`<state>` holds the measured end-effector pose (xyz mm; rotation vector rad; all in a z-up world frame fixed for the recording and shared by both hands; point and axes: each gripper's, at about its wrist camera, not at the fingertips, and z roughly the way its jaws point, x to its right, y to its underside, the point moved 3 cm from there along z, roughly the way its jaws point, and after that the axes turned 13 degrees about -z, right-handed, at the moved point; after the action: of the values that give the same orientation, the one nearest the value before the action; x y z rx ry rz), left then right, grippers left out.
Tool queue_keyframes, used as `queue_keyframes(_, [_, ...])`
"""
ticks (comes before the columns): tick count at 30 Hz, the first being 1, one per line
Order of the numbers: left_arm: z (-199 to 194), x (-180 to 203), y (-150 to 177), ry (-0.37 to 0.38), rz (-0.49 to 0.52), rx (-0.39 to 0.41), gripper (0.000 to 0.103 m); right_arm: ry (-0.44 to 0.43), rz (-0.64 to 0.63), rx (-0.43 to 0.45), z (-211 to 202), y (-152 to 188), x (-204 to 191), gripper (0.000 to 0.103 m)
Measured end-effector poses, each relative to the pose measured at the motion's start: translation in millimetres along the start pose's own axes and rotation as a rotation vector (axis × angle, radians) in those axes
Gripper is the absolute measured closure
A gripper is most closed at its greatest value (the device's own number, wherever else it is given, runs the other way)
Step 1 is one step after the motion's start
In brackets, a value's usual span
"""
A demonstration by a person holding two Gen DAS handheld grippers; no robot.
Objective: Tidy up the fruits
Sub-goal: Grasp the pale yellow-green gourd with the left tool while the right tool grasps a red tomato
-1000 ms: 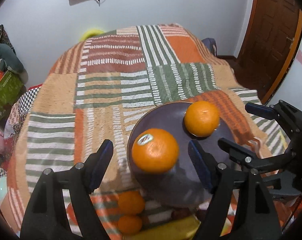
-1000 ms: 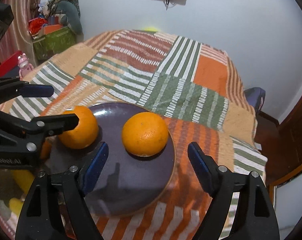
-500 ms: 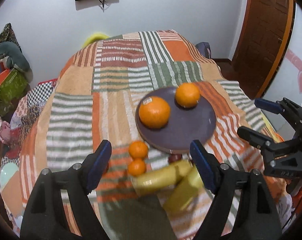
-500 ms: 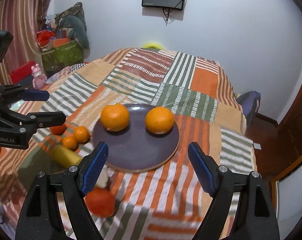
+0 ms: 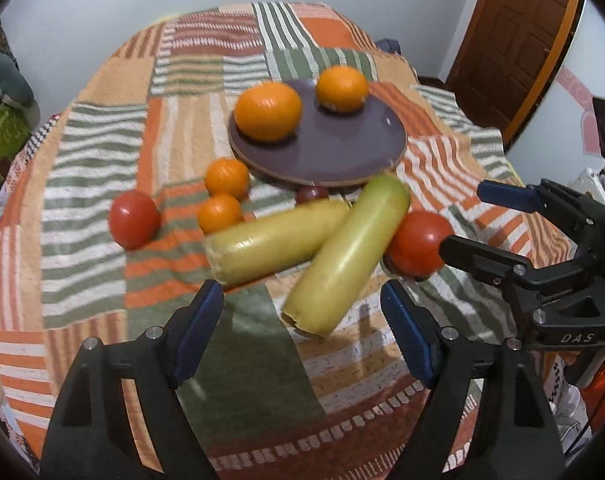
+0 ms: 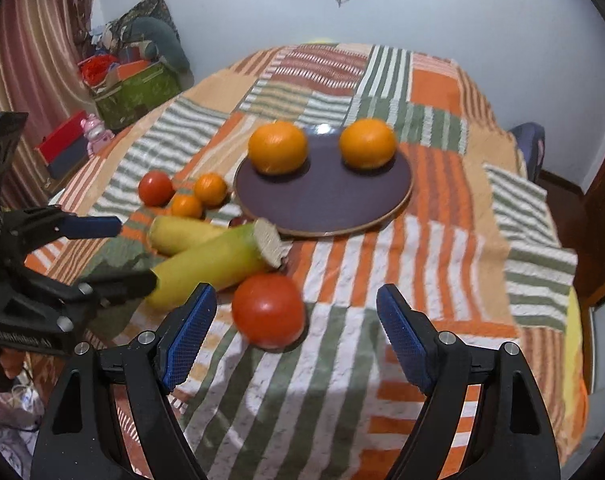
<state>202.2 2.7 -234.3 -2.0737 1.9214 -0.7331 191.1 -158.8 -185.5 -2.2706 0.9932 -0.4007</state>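
A dark purple plate (image 5: 342,156) (image 6: 326,196) holds two large oranges (image 5: 268,111) (image 5: 342,88) (image 6: 277,152) (image 6: 367,142). In front of it on the striped cloth lie two small oranges (image 5: 227,178) (image 5: 219,212), two wrapped yellow-green cylinders (image 5: 276,242) (image 5: 346,256) (image 6: 206,262), and two red tomatoes (image 5: 133,218) (image 5: 418,242) (image 6: 268,310) (image 6: 155,188). My left gripper (image 5: 302,332) is open and empty, above the near cloth just short of the cylinders. My right gripper (image 6: 292,334) is open and empty, with the near tomato between and just beyond its fingers.
A small dark fruit (image 5: 311,194) lies at the plate's front rim. The table's right edge drops toward a wooden door (image 5: 510,40). Boxes and a bag (image 6: 138,80) stand on the left by a curtain. Each gripper shows in the other's view (image 5: 542,248) (image 6: 62,256).
Both grippers have drawn back and up from the plate. The small fruits, cylinders and tomatoes in front of the plate have come into view. The two large oranges stay on the plate.
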Motion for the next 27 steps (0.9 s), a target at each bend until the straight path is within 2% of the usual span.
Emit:
queue_keyframes(3, [13.2,1.5,1.6,-0.010,0.009,-0.013,0.024,-0.016,-0.004,-0.014,7.4,3.7,-3.7,0.023])
queue_keyframes(5, [20.8,2.6,1.7,-0.006,0.012,-0.021,0.028,-0.035,-0.003,-0.028,13.7,5.7,-4.0,0.023])
queue_keyframes(7, [25.7,3.9,2.0,0.000,0.018,-0.029,0.037,-0.047,-0.002,-0.035,16.8,8.4,-5.2,0.026])
queue_keyframes(9, [30.2,5.8,2.7,0.014,0.023,-0.034,0.042,-0.065,-0.003,-0.045,20.9,10.4,-6.0,0.036])
queue_keyframes(11, [33.9,7.7,3.9,0.029,0.026,-0.042,0.049,-0.080,0.002,-0.051,24.6,11.1,-6.0,0.040])
queue_keyframes(16, [32.7,9.1,5.7,0.028,0.035,-0.022,0.051,-0.142,0.020,-0.054,29.7,13.5,-8.4,0.058])
queue_keyframes(22, [20.6,13.4,15.5,0.071,0.046,-0.046,0.060,-0.122,0.026,-0.047,23.2,14.2,-6.9,0.059])
queue_keyframes(27, [11.3,31.9,35.4,0.081,0.112,-0.077,0.065,-0.081,0.051,-0.031,7.6,17.8,8.4,0.059])
